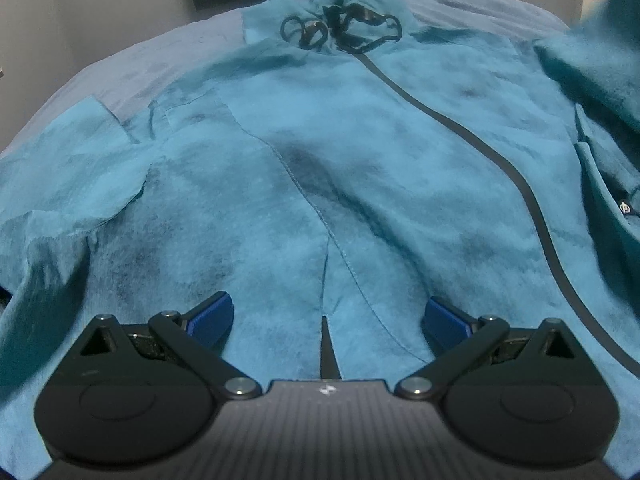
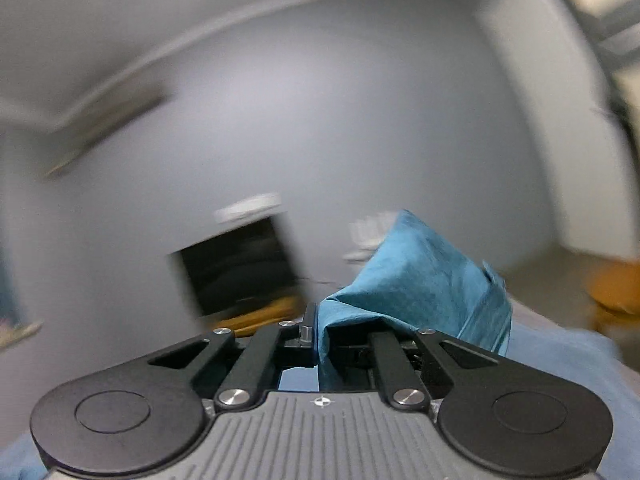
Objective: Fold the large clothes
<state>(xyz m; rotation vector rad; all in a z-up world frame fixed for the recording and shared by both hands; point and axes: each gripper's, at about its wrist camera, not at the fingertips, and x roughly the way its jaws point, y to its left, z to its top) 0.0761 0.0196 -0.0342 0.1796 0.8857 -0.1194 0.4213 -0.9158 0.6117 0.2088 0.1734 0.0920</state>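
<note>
Now, w/ your right gripper (image 2: 316, 332) clamped on a jacket (image 1: 320, 152) fold lifted off the bed (image 1: 168, 60), carry it across the zip (image 1: 460, 128) slowly, keeping your left gripper (image 1: 328, 316), jaws apart, near the hem to pin it.

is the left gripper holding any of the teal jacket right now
No, the left gripper stands open above the teal jacket, with its blue pads spread wide and no cloth pinched between them.
</note>
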